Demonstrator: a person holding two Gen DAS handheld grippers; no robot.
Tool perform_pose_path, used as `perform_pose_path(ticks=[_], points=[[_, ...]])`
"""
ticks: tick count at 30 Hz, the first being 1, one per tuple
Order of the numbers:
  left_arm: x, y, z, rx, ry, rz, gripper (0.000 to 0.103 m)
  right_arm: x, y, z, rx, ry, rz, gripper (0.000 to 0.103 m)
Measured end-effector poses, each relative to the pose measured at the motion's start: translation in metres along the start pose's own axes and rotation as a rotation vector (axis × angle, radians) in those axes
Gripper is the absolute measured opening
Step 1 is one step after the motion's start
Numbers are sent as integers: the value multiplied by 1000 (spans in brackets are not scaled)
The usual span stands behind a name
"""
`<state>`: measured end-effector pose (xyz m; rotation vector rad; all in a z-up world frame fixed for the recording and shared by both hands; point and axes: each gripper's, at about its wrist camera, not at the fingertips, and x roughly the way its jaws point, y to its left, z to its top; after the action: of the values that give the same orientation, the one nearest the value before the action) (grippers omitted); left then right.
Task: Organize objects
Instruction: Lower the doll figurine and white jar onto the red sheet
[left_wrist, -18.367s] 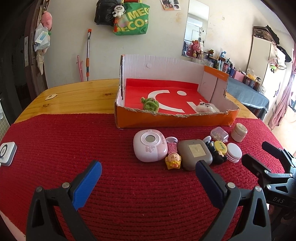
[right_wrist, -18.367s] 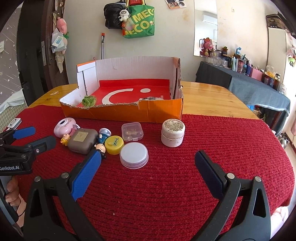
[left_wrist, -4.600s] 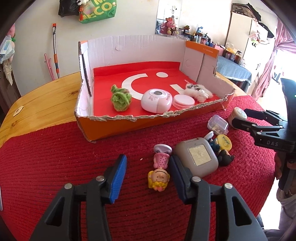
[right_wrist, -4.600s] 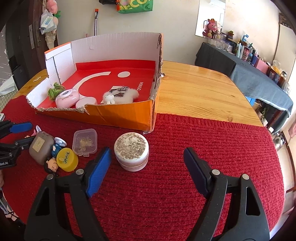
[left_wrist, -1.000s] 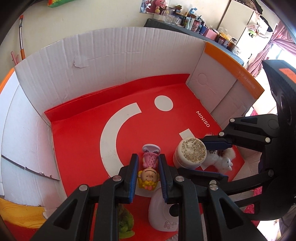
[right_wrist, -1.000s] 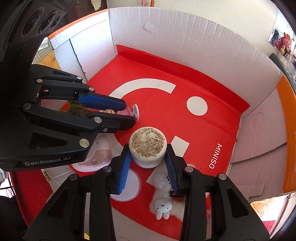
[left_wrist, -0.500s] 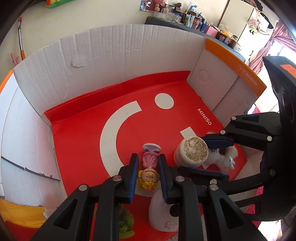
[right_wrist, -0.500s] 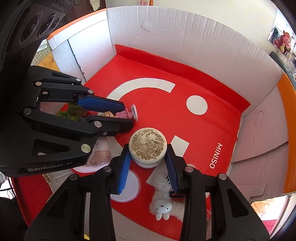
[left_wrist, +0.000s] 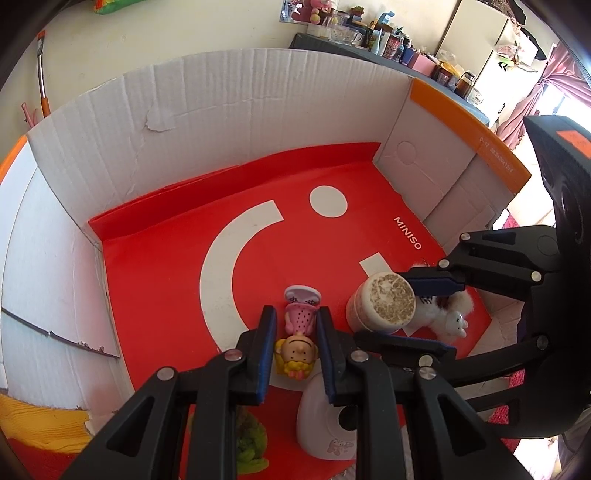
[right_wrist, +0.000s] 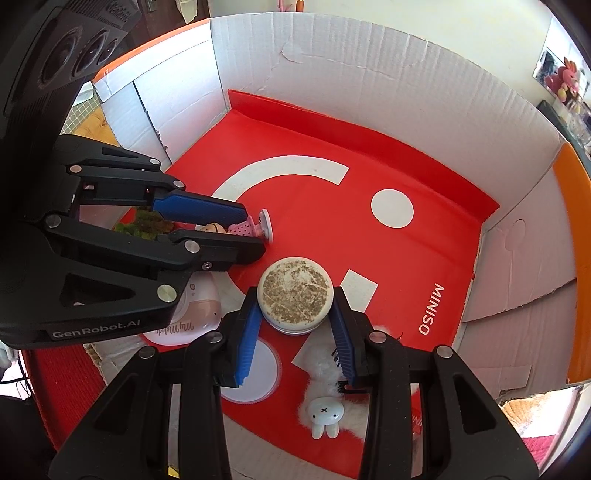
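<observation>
Both grippers are inside the cardboard box with a red floor. My left gripper is shut on a small doll figure with a pink dress and yellow hair, held just above the floor; it also shows in the right wrist view. My right gripper is shut on a round cream jar with a speckled lid, held beside the doll; the jar shows in the left wrist view.
On the box floor lie a pink-white round case, a green fuzzy toy, a white plush rabbit and a white round lid. The box walls rise on all sides.
Both grippers with their objects have shifted very slightly within the box over the last second. Before that they picked up the doll and the jar from the red mat.
</observation>
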<state>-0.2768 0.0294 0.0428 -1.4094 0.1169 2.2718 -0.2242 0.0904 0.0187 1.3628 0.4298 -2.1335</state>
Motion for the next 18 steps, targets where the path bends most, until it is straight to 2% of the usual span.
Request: perform_pose_path(ticks=[18], points=[[1, -1, 1, -2, -1, -5, 27, -7, 1, -6, 12, 4, 8, 36]])
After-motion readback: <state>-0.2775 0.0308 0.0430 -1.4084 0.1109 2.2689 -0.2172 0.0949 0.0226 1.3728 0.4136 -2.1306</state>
